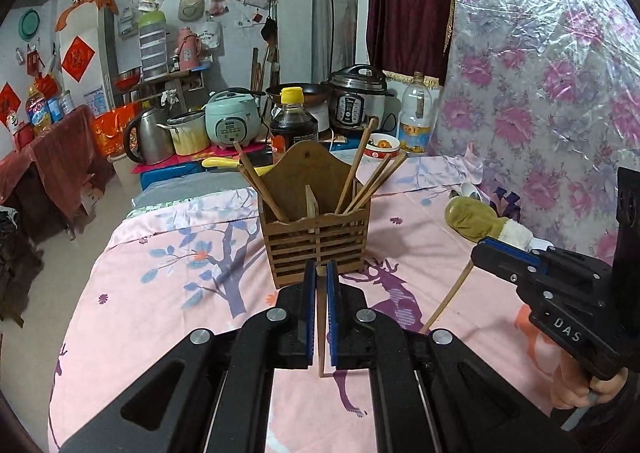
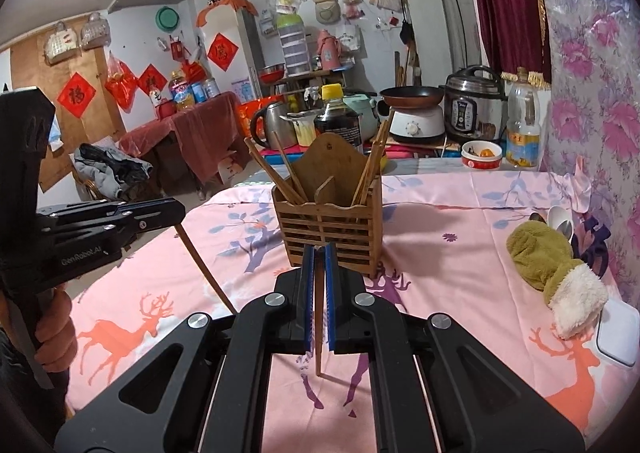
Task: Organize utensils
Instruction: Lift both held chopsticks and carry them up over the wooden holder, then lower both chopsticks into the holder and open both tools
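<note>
Both pairs of fingers are clamped shut, each on one chopstick: left gripper (image 1: 319,273) on the left chopstick (image 1: 321,337), right gripper (image 2: 319,253) on the right chopstick (image 2: 318,333). The wooden holder (image 1: 316,241) stands at 12 o'clock on the pink cloth (image 1: 160,313).

Risk: each long stick hangs below its pads and may pivot, catching the holder's rim.

Pose: both grippers tilt downward, side by side.

Two grippers, each clamping one chopstick: left gripper (image 1: 319,277) with chopstick (image 1: 321,337), right gripper (image 2: 319,253) with chopstick (image 2: 318,333). One wooden holder (image 1: 316,241) just beyond the jaws, two compartments, about six chopsticks (image 1: 362,169) inside. One olive mitten (image 2: 548,257) to the right.
</note>
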`<control>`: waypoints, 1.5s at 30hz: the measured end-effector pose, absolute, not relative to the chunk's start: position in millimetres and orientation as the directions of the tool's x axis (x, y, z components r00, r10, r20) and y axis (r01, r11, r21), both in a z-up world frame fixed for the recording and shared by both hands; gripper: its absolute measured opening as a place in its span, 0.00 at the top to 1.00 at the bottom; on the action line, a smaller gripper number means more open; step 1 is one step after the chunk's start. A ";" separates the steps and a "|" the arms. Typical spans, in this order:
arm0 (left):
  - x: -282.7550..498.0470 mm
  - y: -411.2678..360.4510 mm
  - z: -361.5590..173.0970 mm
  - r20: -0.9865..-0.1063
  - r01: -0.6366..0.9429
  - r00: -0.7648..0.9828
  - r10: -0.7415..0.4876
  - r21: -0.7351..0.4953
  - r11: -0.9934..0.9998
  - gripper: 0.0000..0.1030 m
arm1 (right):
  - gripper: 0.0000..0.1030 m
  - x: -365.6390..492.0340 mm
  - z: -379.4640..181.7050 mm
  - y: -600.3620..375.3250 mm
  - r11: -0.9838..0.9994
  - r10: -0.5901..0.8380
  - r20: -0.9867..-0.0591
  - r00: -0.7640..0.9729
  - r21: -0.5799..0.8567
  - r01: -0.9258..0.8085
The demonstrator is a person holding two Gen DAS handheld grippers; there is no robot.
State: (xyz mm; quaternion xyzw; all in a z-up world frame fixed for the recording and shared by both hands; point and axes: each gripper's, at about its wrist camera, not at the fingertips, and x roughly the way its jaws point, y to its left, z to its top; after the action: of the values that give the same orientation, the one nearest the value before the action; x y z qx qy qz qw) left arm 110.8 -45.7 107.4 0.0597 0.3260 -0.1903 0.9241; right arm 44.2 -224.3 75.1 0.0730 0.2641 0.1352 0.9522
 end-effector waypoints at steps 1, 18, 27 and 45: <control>114.0 -45.9 110.5 -0.627 0.391 0.712 -0.317 -0.021 0.920 0.94 | 0.94 45.5 78.0 -225.2 0.951 0.301 -0.481 0.823 0.217 -0.221; 166.3 -66.3 209.7 -0.447 0.357 0.826 -0.345 -0.060 0.932 0.94 | 0.94 83.2 158.6 -215.1 0.965 0.229 -0.262 0.937 0.186 -0.184; 189.8 -59.0 212.4 -0.324 0.278 0.899 -0.294 -0.097 0.956 0.94 | 0.94 116.2 171.7 -219.0 0.970 0.135 -0.137 0.981 0.222 -0.102; 262.8 -51.8 126.3 -0.464 0.236 0.842 -0.277 -0.144 0.961 0.94 | 0.94 194.0 112.4 -204.3 0.977 0.137 -0.326 0.935 0.198 -0.074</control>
State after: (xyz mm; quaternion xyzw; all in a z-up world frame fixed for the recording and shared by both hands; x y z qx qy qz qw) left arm 262.8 -51.8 126.3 -0.0408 0.2476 -0.1339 0.9587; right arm 194.0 -204.3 112.4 0.0917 0.1717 0.0541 0.9794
